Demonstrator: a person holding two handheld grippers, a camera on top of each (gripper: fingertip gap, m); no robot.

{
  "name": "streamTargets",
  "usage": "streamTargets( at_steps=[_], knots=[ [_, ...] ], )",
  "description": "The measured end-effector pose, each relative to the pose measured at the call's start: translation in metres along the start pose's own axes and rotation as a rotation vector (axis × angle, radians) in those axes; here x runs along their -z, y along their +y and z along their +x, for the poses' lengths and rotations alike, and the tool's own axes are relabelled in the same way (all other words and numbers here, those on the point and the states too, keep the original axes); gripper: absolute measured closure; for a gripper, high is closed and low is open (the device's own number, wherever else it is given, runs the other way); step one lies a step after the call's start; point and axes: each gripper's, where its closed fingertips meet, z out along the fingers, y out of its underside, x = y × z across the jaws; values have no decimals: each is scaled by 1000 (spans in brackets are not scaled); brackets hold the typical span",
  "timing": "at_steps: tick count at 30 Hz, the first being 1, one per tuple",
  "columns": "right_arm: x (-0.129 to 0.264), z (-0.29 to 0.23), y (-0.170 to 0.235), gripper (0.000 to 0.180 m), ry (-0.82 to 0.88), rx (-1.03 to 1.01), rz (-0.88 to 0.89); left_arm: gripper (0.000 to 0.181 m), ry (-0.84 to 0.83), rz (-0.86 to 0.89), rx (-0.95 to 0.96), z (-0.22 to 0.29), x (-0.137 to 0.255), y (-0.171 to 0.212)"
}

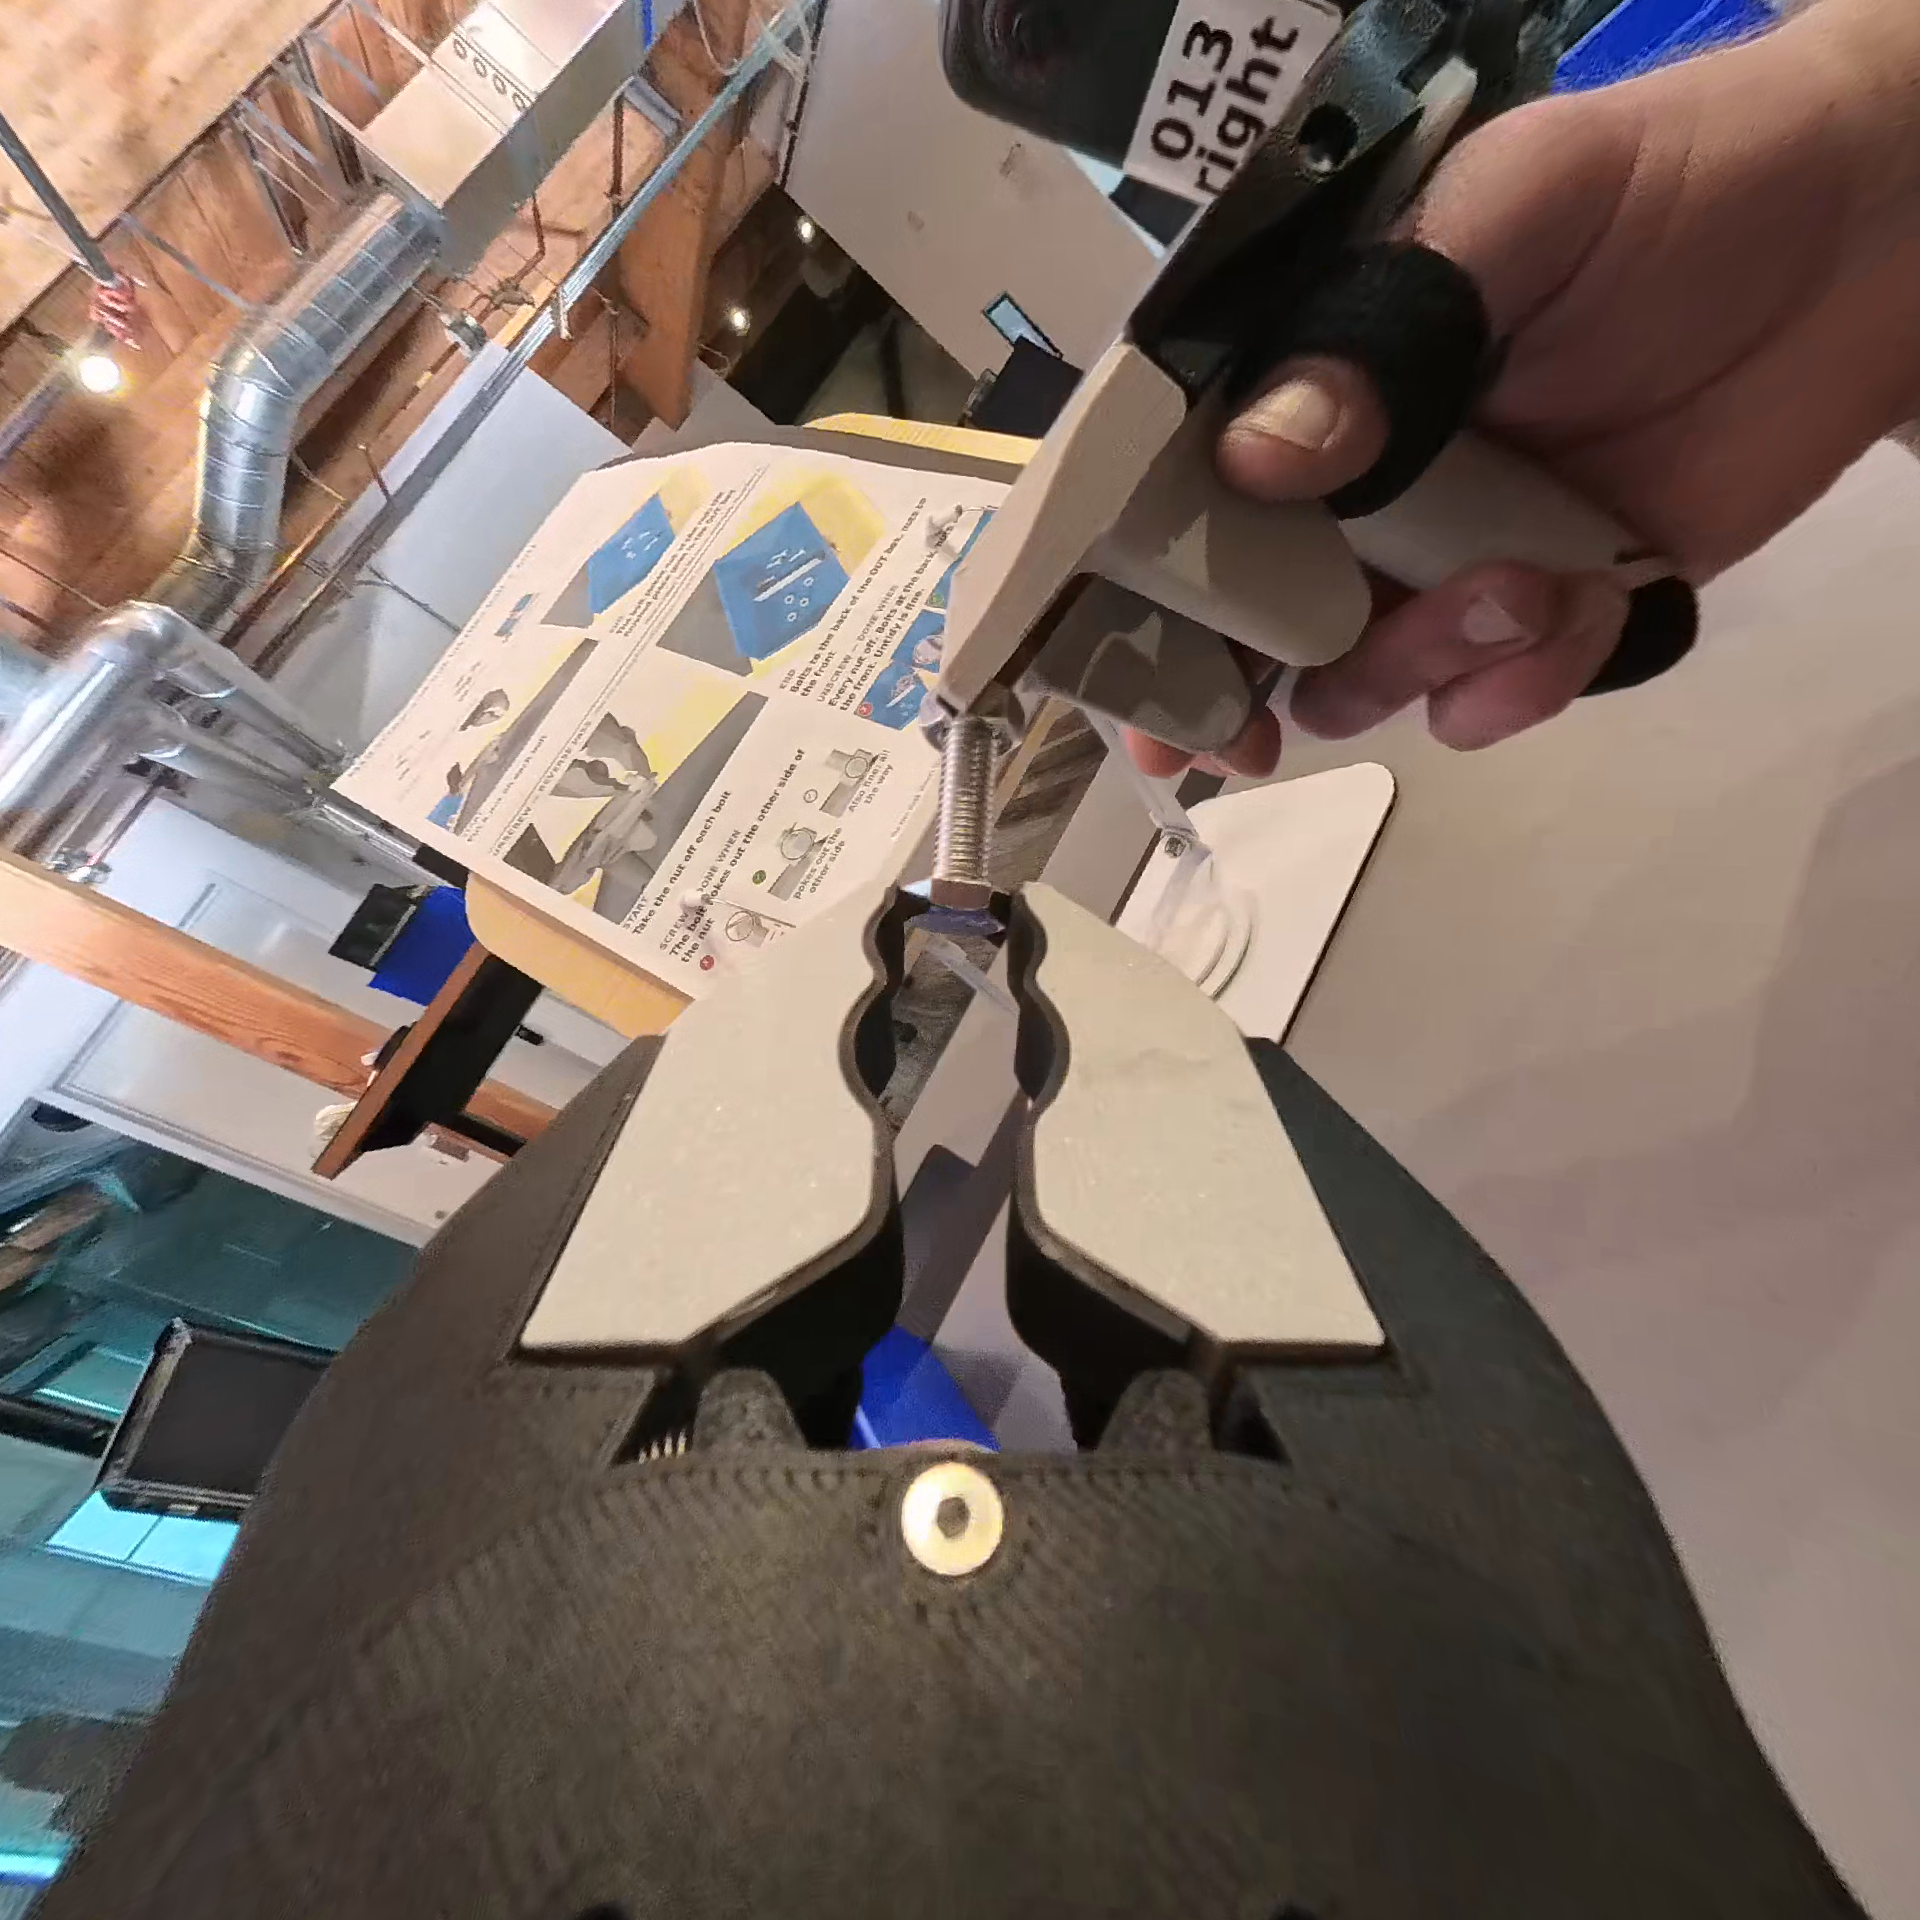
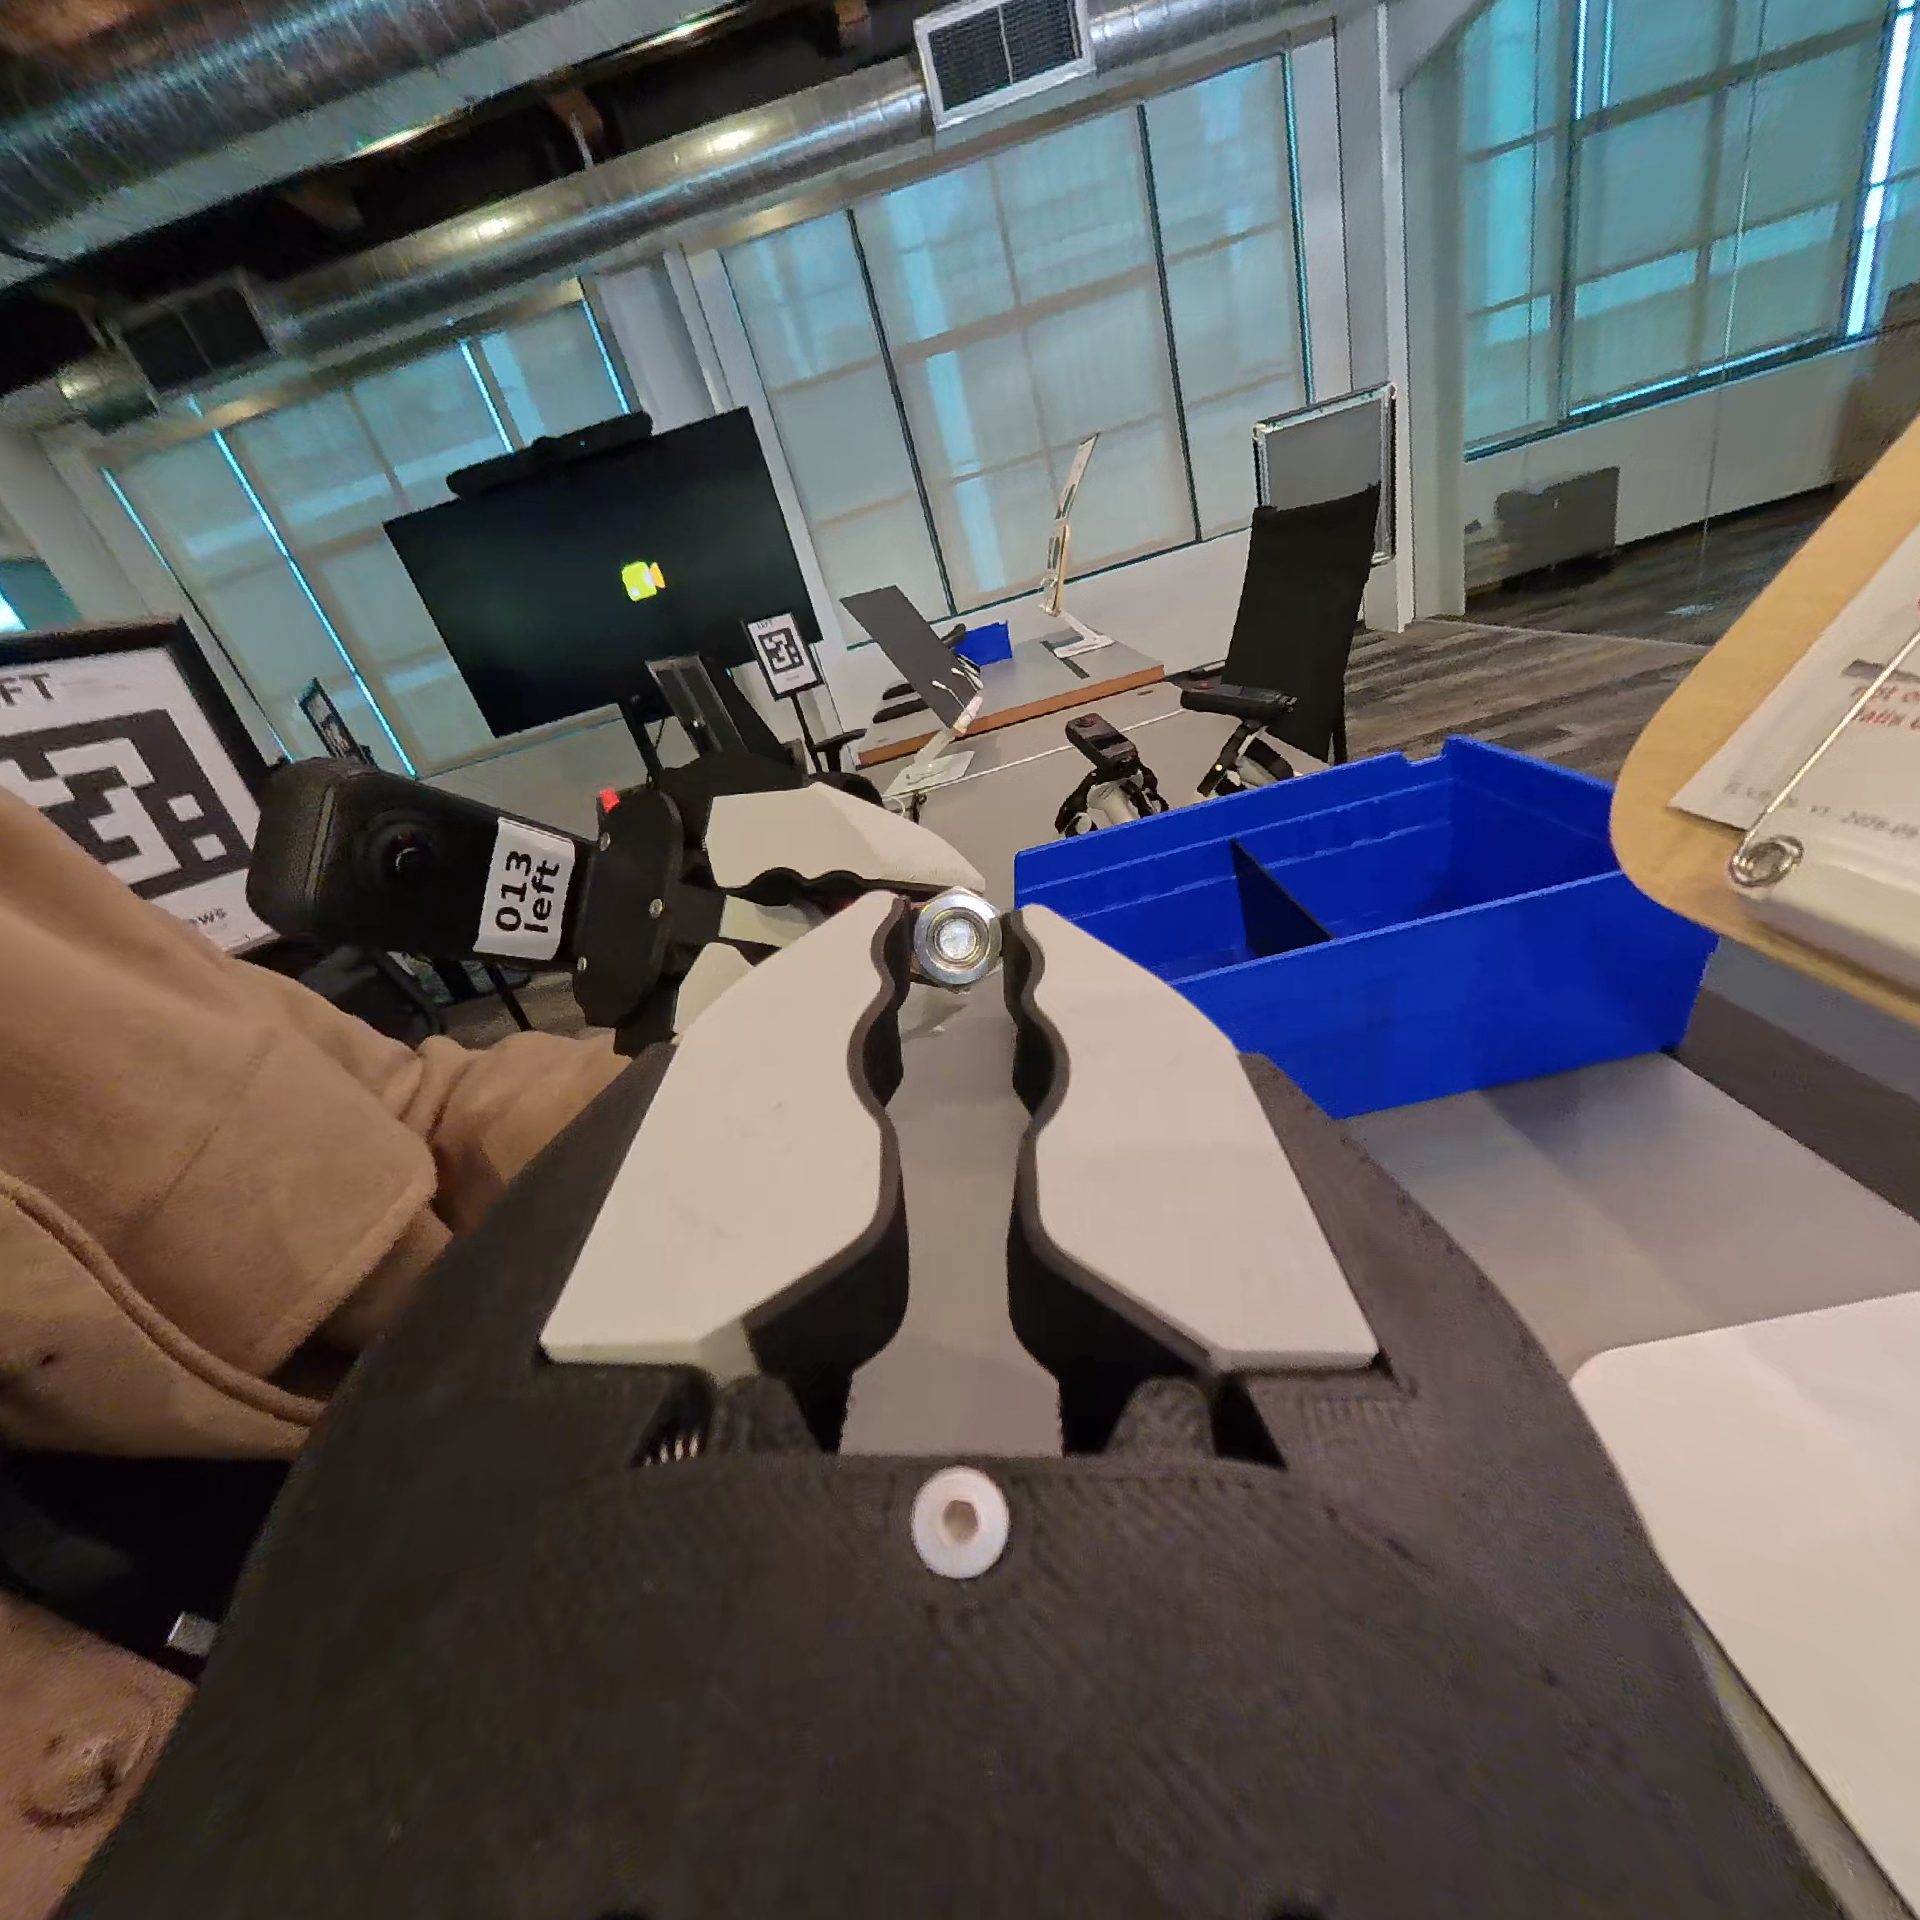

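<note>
Left claw: your left claw (image 1: pixel 956 914) has its tips slightly apart around the lower end of the bolt (image 1: pixel 961 800); I cannot tell whether they grip it.
Right claw: your right claw (image 2: pixel 954 935) is clamped on the bolt's other end, off the desk (image 2: pixel 1558 1195).
Bin: the blue divided bin (image 2: pixel 1455 987) sits just beyond, toward the desk's far edge.
Writing: white tag (image 2: pixel 525 891) on the tool; printed picture sheet (image 1: pixel 665 707) behind.

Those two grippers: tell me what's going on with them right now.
A person holds a gripper in each hand, and both meet on one threaded steel bolt in the air. The right gripper is shut on the nut at one end. The left gripper closes on the bolt's other end, over something small and blue. A blue divided bin sits on the grey table just beyond, beside a clipboard with an illustrated sheet.
</note>
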Motion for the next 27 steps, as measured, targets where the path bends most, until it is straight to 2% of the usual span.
streamTargets(
  at_steps=[13,27],
  knots=[
    [0,5,2,162,18,-19,5,163,0,-2,10,1,-2,3],
    [4,-8,-5,136,-49,104,23,163,65,75,122,4,0,-6]
  ],
)
